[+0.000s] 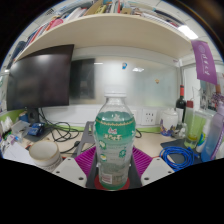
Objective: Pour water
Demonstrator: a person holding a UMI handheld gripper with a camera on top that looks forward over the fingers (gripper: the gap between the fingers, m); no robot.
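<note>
Clear bottle [115, 140] upright between jaws

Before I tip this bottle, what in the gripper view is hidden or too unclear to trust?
- Bottle: its base sits below the fingers; the pads' contact with its sides isn't clear.
- Water level: unreadable behind the green label.
- Receiving cup: none identifiable; small items by the bowl are too tiny to tell.

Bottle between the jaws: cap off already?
No. The bottle has its white cap on top, and it stands upright between the purple pads of the gripper.
</note>
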